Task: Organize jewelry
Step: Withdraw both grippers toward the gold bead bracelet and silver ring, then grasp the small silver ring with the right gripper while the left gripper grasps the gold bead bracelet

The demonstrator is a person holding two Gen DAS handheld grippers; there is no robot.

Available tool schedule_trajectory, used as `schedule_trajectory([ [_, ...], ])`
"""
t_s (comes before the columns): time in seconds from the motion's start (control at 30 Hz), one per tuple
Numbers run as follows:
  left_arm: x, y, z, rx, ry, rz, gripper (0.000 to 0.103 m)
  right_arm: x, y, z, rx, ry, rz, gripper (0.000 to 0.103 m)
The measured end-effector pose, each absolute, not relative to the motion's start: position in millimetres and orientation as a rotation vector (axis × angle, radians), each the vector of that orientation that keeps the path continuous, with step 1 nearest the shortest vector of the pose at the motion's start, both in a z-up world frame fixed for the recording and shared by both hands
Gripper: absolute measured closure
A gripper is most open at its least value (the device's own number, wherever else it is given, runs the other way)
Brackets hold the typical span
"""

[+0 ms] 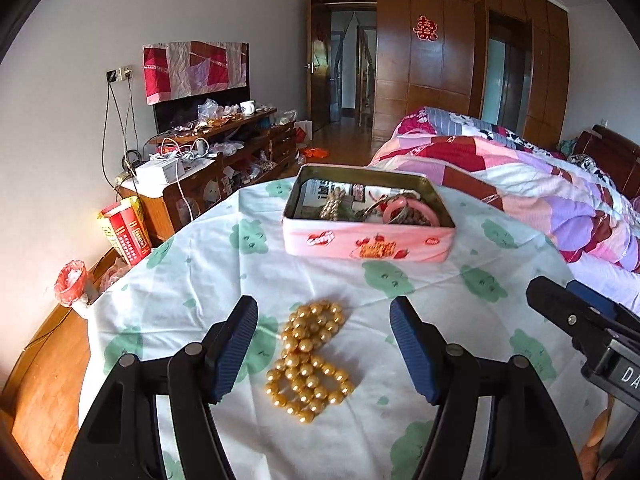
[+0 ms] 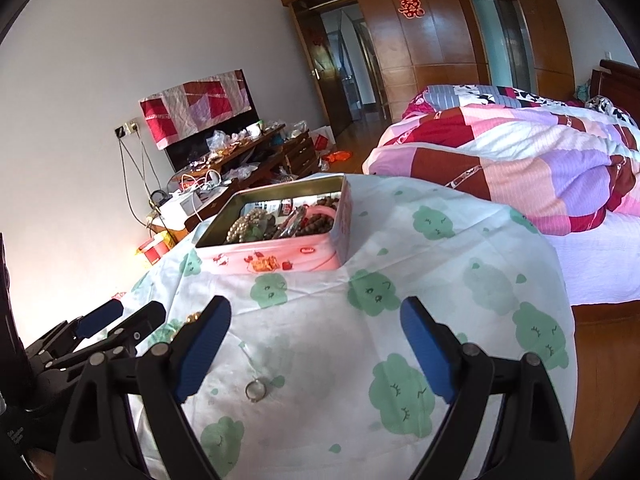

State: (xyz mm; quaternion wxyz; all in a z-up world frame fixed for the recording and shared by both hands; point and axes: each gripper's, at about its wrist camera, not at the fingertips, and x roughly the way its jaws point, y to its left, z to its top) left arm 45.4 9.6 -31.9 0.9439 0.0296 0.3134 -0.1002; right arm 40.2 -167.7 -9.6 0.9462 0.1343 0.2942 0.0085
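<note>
A pile of gold bead bracelets lies on the cloth-covered table, right between the wide-apart blue pads of my left gripper, which is open and not touching them. Farther back stands a pink tin box holding pearl strands, a pink bangle and brown beads. In the right wrist view my right gripper is open over the cloth, with a small silver ring lying between its fingers, nearer the left pad. The pink tin sits beyond it, and the left gripper shows at the left edge.
The round table has a white cloth with green cloud prints. A bed with a patchwork quilt lies to the right. A cluttered wooden cabinet stands along the left wall, with a red and yellow bag on the floor. Wooden wardrobes line the back.
</note>
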Motion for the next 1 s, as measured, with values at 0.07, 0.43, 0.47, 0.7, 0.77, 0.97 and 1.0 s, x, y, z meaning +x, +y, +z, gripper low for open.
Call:
schedule_trajectory([
  [0.07, 44, 13, -36, 0.061, 0.650, -0.202, 0.034, 39, -166, -13, 0.269, 0.612, 0.026, 0.016],
  [0.43, 44, 28, -56, 0.045, 0.716, -0.181, 0.034, 38, -159, -27, 0.235, 0.678, 0.058, 0.026],
  [0.47, 44, 29, -57, 0.044, 0.717, -0.181, 0.034, 37, -159, -28, 0.233, 0.682, 0.060, 0.026],
  [0.7, 37, 36, -61, 0.064, 0.736, -0.186, 0.034, 34, -155, -32, 0.211, 0.707, 0.079, 0.026],
  [0.77, 34, 41, -63, 0.065, 0.740, -0.193, 0.034, 34, -154, -34, 0.204, 0.720, 0.087, 0.026],
  [0.97, 32, 68, -72, 0.015, 0.765, -0.177, 0.034, 36, -148, -47, 0.161, 0.780, 0.110, 0.026],
  [1.0, 33, 71, -72, 0.002, 0.768, -0.171, 0.034, 37, -146, -48, 0.157, 0.789, 0.113, 0.026],
])
